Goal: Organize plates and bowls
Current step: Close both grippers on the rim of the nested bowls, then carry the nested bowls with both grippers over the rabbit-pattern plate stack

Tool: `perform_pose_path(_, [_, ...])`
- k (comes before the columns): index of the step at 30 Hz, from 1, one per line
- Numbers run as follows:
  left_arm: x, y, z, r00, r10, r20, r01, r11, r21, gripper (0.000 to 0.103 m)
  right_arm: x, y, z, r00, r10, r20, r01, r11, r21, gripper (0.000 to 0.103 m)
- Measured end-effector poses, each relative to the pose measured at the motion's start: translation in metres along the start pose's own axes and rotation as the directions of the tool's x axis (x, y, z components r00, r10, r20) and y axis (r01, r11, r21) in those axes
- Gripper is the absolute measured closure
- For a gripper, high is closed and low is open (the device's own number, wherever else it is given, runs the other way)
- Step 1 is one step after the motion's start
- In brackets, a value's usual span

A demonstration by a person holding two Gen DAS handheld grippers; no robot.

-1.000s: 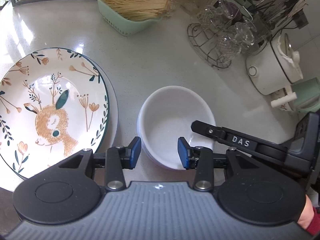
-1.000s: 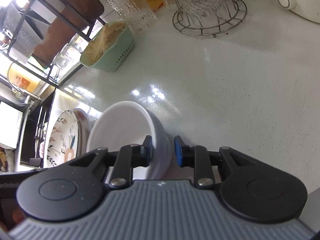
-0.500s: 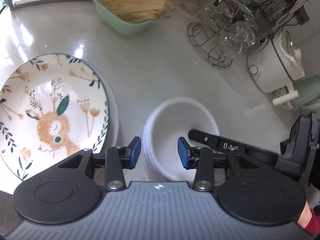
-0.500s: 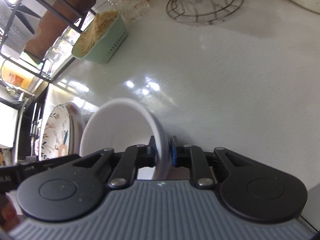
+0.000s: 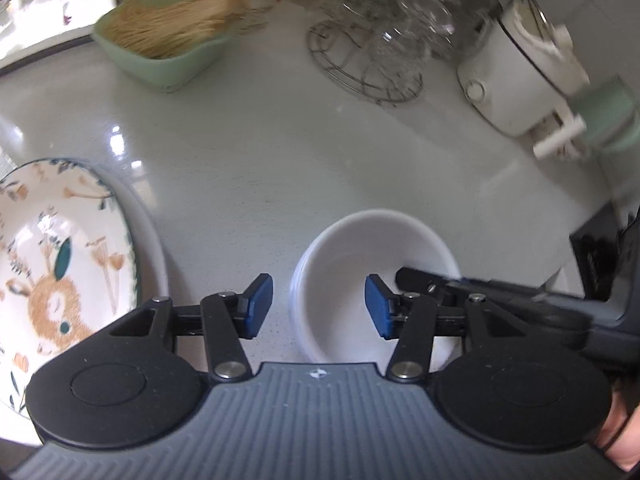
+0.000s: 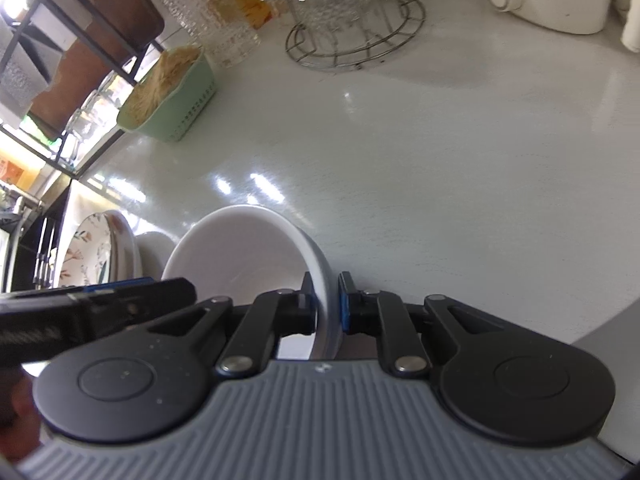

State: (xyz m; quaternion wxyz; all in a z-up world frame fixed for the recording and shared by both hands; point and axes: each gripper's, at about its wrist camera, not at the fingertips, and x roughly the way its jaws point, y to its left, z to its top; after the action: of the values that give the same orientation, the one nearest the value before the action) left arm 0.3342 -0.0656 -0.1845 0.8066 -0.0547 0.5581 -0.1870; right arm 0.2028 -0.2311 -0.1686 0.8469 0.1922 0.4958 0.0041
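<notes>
One thin rim of the round white ceramic bowl (image 6: 240,256) sits clamped in our right gripper (image 6: 325,300); our left gripper (image 5: 318,304), jaws just widened and empty, risks knocking it loose.

Pretty bright daylight coming in from the upper left, throwing white glare spots on the glossy countertop (image 5: 280,152), soft shadows under the wire rack (image 6: 356,36), heavy fisheye bending at the edges, and motion blur smearing the far clutter in the left wrist view.
</notes>
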Motion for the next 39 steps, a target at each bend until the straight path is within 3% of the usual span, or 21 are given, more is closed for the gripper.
perform_pose_path(9, [0.033,-0.002,-0.005,0.997,-0.016,-0.081,0.012,0.999,-0.048,0.049,-0.003,-0.016,-0.003,1.0,-0.001,0.004,0.001,0.999,0.05,0.089])
perform_pose_path(15, [0.049,0.001,-0.006,0.994,-0.029,-0.107,0.018,0.995,-0.097,0.063,0.0,-0.02,-0.002,1.0,0.01,0.0,-0.01,0.998,0.058,0.089])
perform_pose_path(17, [0.052,0.007,-0.007,0.993,-0.066,-0.103,0.051,0.989,-0.141,0.068,0.001,-0.018,-0.003,1.0,0.008,0.002,-0.008,0.999,0.049,0.089])
perform_pose_path(23, [0.049,0.016,-0.007,0.991,-0.092,-0.093,0.073,0.98,-0.186,0.073,0.003,-0.019,-0.003,1.0,0.017,0.002,-0.017,0.998,0.055,0.088])
perform_pose_path(31, [0.01,0.026,0.002,0.986,-0.147,-0.074,0.126,0.966,-0.227,0.074,-0.024,-0.008,-0.001,0.999,0.043,0.032,-0.046,0.994,0.1,0.088])
perform_pose_path(39, [-0.041,0.013,0.02,0.993,-0.109,-0.042,0.103,0.988,-0.117,0.074,-0.057,0.007,0.001,0.996,0.075,0.049,-0.083,0.98,0.181,0.088])
